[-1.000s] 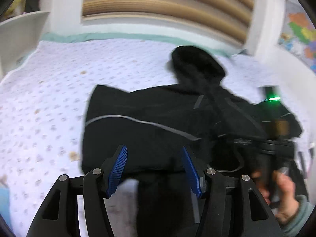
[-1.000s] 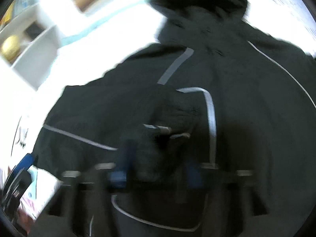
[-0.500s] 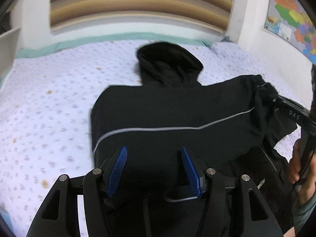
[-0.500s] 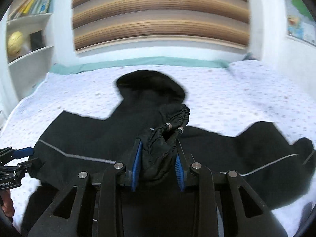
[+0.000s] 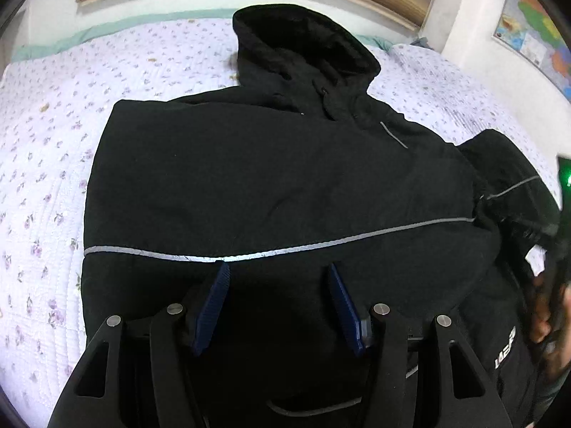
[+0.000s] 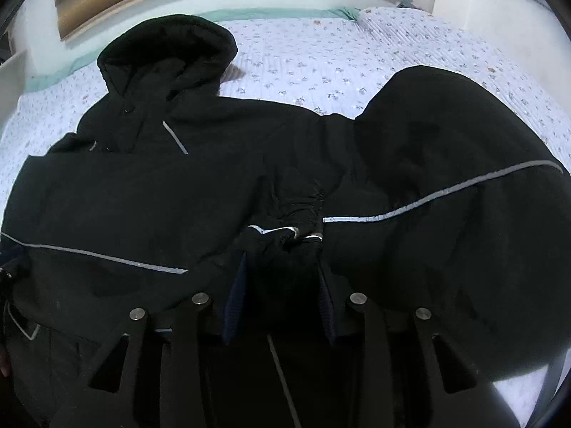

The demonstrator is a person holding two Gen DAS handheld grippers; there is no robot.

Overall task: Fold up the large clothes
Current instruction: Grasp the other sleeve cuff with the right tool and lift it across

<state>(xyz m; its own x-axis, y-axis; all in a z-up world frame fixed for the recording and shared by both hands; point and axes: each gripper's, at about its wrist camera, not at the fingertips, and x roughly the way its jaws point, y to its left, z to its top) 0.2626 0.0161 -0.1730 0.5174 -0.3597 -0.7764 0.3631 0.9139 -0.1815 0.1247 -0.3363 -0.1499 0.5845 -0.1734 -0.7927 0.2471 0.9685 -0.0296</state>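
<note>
Since half a second ago the right gripper [image 6: 282,278] has carried the cuff [image 6: 296,221] of the right sleeve [image 6: 446,192] inward, so the sleeve now doubles over toward the chest of the black jacket [image 5: 278,178], which lies spread face-up on the flowered bed [image 5: 46,149] with its hood [image 5: 303,46] toward the headboard. Its jaws are opening, yet the bunched cuff sits between the blue pads and looks to be touching them. The left gripper [image 5: 278,303] has dropped closer to the jacket's lower body, jaws wide and holding nothing, hovering just below the grey reflective stripe [image 5: 249,255]. To do this fold well, the cuff should probably be laid flat on the chest before the pads fully part, with the sleeve's crease running straight along the side seam. The free left gripper could press the body down so the slippery shell does not slide or spring back.
</note>
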